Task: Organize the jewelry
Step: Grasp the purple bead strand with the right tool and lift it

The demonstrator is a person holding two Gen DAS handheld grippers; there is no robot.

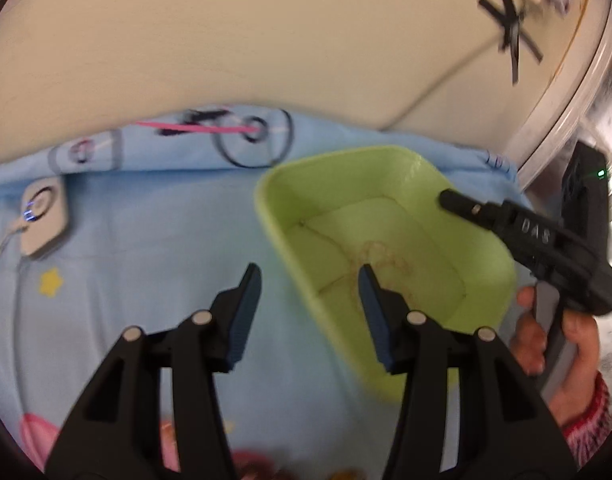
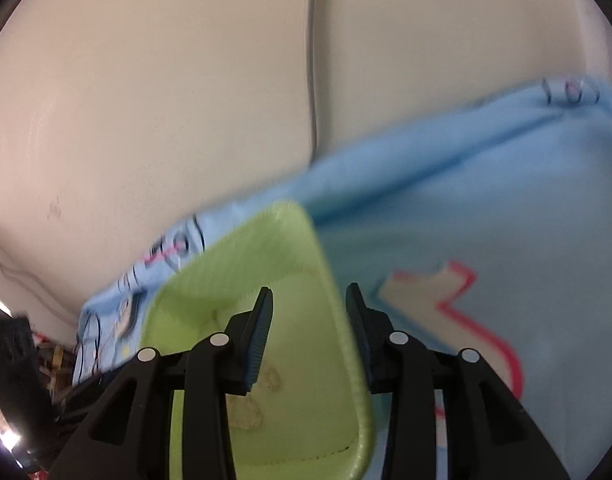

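Note:
A light green tray (image 1: pixel 290 216) sits on a blue printed cloth (image 1: pixel 146 248). Thin gold chain jewelry (image 1: pixel 375 258) lies tangled on its floor. My left gripper (image 1: pixel 309 278) is open and empty, its fingers straddling the tray's near left wall. My right gripper (image 1: pixel 451 200) reaches over the tray's right rim in the left wrist view. In the right wrist view the right gripper (image 2: pixel 309 300) is open and empty above the tray's right wall (image 2: pixel 345 344), with blurred gold jewelry (image 2: pixel 250 412) below its left finger.
A white device with a glowing ring (image 1: pixel 44 216) and a cable lies on the cloth at left. A black ring (image 1: pixel 252 142) and a pink stick (image 1: pixel 194 128) lie at the cloth's far edge. A cream wall (image 2: pixel 186 100) stands behind.

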